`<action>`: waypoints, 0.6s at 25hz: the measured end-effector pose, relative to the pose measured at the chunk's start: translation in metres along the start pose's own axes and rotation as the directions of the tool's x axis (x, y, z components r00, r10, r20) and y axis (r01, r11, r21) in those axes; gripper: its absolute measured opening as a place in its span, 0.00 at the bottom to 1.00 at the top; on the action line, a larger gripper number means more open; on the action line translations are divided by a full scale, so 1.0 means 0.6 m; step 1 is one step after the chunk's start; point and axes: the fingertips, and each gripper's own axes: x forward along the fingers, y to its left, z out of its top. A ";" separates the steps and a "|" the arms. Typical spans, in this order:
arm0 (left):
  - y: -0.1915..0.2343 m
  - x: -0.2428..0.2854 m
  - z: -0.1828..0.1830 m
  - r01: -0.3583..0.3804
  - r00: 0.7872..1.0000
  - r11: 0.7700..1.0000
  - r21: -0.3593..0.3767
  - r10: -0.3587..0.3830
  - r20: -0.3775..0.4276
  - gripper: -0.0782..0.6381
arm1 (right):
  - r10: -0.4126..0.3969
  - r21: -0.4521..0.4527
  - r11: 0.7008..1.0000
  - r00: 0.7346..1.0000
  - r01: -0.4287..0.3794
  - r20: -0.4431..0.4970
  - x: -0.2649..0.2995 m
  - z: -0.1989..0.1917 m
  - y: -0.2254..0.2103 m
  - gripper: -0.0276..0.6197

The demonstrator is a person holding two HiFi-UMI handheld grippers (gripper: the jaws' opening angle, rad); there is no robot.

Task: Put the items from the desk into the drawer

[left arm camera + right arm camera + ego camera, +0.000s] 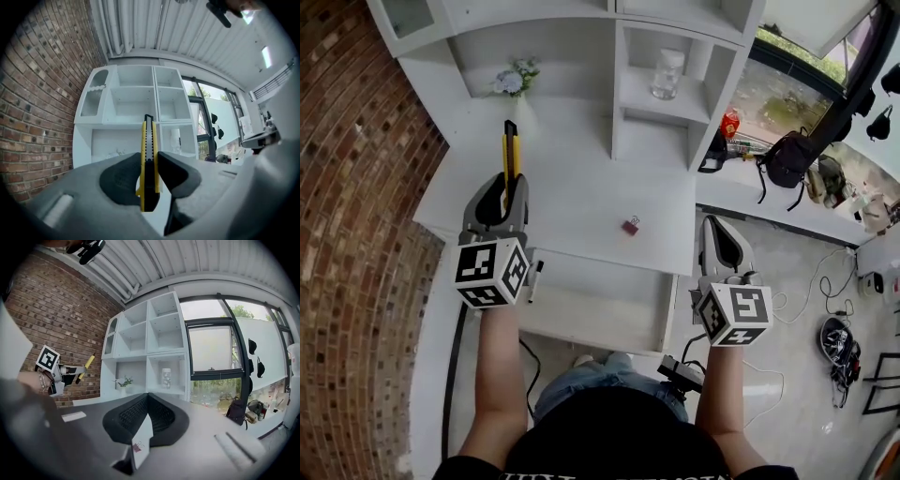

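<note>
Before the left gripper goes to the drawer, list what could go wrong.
1. The left gripper pinches the yellow utility knife by one end, most of it jutting past the jaws; it could pivot or slip.
2. A marker lies by the open drawer's left edge; the knife could land on it.
3. The red binder clip on the desk is small; the shut right gripper may nudge it away.
</note>
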 end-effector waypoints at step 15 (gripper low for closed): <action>0.039 -0.066 -0.027 0.063 0.998 0.998 -0.018 -0.062 0.030 0.27 | -0.051 -0.027 0.998 0.997 0.050 -0.064 -0.021 -0.034 0.073 0.06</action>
